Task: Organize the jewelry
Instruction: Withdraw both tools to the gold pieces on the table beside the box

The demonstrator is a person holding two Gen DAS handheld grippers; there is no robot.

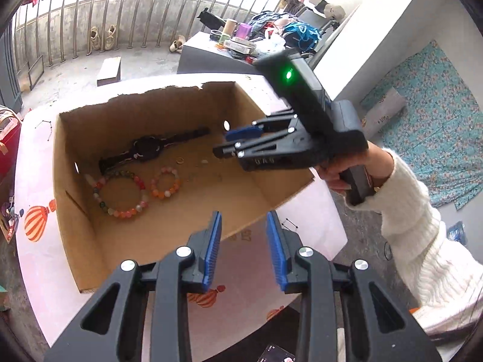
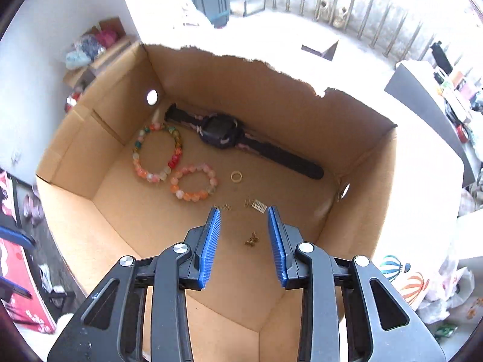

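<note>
Your right claw [image 2: 244, 235] released, nothing gripped, ahead of it in the box [image 2: 271, 96]: one watch [image 2: 222, 131], two bead bracelets [image 2: 157, 152], one gold ring [image 2: 236, 176], left claw [image 1: 244, 241] released too.

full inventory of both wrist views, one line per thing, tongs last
cardboard box: 1, brown, open top, torn rim, on the table
table cover: 1, pale pink with balloon print, under the box
watch: 1, black with pink-patterned strap, box floor along the far wall
bead bracelets: 2, multicoloured and orange-pink, box floor, side by side
ring: 1, gold, box floor beside the smaller bracelet
small gold pieces: several, box floor below the right tongs
sleeve: 1, white knit, right arm
left tongs: blue pads, open, empty, at the box's near rim
right tongs: blue pads, open, empty, over the box
</note>
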